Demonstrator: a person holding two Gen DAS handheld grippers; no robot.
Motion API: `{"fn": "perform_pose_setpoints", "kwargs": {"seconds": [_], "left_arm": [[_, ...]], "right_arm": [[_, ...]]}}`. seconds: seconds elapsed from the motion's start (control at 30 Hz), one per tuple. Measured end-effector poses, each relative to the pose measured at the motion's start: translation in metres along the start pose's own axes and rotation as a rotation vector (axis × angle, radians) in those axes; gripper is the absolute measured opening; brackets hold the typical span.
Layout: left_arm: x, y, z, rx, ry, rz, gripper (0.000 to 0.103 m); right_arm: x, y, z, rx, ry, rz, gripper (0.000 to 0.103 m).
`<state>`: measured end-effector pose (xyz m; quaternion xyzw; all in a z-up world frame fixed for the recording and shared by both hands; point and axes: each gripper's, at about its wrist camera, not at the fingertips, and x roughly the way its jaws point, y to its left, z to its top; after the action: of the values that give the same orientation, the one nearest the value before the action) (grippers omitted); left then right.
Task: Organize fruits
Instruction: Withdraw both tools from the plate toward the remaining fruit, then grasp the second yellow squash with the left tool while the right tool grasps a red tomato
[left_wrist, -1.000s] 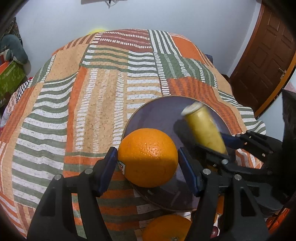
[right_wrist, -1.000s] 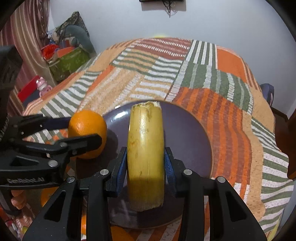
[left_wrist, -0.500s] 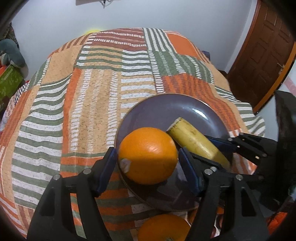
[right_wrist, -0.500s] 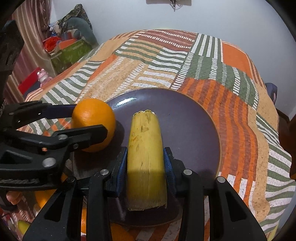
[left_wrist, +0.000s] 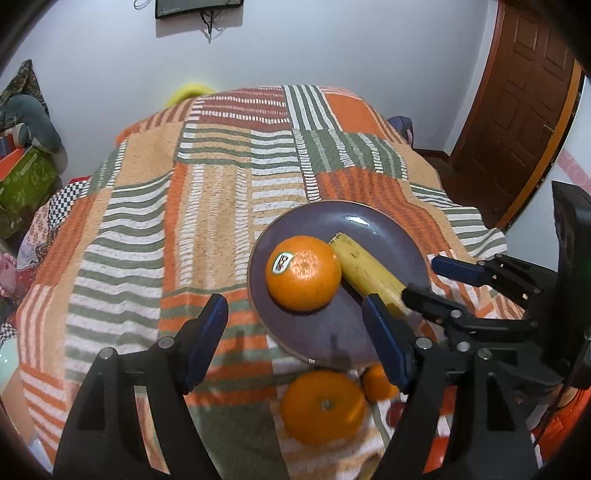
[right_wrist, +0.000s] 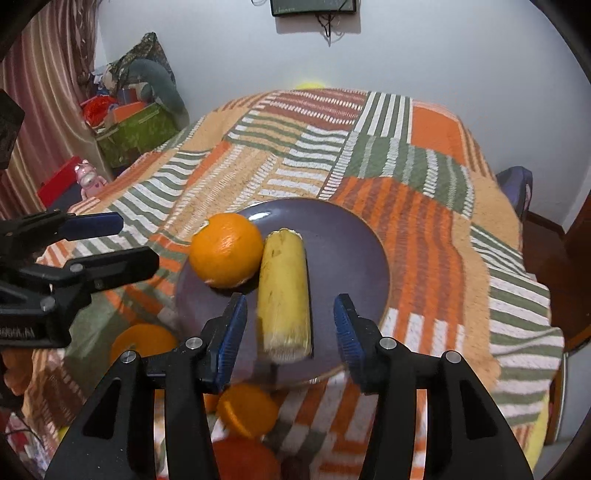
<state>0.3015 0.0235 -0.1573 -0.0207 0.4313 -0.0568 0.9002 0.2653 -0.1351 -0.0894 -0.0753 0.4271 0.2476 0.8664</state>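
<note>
Left wrist view: left tongs (left_wrist: 295, 339) stood wide, empty, at lower centre. The orange (left_wrist: 303, 272) and banana (left_wrist: 365, 269) lay touching on the purple plate (left_wrist: 369, 225), centre-right.

Right wrist view: right tongs (right_wrist: 290, 334) stood wide, astride the banana's (right_wrist: 283, 291) near end without gripping.

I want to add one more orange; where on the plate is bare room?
The plate is bare on its right and far side, beyond the banana. The left is crowded: the orange sits against the banana. Loose oranges crowd the near edge.
</note>
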Motion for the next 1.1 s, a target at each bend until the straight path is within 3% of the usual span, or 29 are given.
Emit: {"fn": "perform_pose_setpoints", "kwargs": {"seconds": [0.27,0.5,1.1], "left_arm": [[-0.051,0.001,-0.034,0.014,-0.024,0.022,0.077],[-0.074,-0.006,-0.074,0.028,0.016,0.002,0.078],[-0.043,-0.042,-0.136,0.073,0.198,-0.074,0.078]], "right_arm": [[-0.046,0.022,-0.020,-0.019,-0.046,-0.006,0.046],[-0.070,0.038,-0.047,-0.010,-0.046,0.006,0.047],[-0.081,0.053,-0.110,0.040,0.029,0.065,0.053]]}}
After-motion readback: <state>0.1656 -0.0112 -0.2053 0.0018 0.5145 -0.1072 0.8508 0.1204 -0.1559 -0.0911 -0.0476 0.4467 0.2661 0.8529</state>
